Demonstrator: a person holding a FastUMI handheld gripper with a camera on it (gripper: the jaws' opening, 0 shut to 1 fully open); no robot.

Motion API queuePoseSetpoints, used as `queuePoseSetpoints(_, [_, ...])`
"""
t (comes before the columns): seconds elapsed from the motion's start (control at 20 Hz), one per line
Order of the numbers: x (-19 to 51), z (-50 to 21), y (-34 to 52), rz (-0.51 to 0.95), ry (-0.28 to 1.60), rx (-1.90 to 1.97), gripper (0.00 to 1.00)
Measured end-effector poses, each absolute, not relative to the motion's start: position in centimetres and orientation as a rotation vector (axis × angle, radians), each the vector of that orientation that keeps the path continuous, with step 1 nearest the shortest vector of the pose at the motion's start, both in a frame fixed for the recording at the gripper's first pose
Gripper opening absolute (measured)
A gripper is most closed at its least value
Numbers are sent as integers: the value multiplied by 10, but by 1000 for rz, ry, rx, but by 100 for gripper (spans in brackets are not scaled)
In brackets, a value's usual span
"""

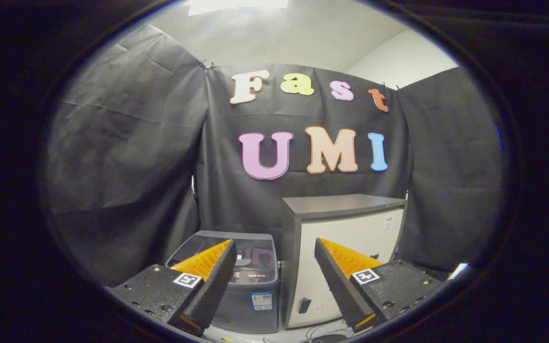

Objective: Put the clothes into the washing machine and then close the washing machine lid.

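Note:
A small dark grey top-loading washing machine (246, 286) stands on the floor against the booth's wall, its glossy lid (236, 252) lying flat and down. It sits beyond my left finger, which overlaps its front left corner. My gripper (274, 245) is open, its two fingers wide apart with nothing between them, held well back from the machine. No clothes are visible.
A white cabinet (350, 238) with a dark flat top (343, 205) stands right beside the washing machine, taller than it, behind my right finger. Cables (320, 331) lie on the pale floor in front of it. Black cloth walls close the booth on three sides.

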State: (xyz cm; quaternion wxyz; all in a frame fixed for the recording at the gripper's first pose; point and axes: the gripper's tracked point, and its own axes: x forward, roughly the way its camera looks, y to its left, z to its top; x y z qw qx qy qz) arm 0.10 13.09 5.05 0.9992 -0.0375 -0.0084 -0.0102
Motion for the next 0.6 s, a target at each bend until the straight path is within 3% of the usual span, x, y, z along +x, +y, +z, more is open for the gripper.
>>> queuePoseSetpoints(0.6, [-26, 40, 134, -6, -27, -58, 99])
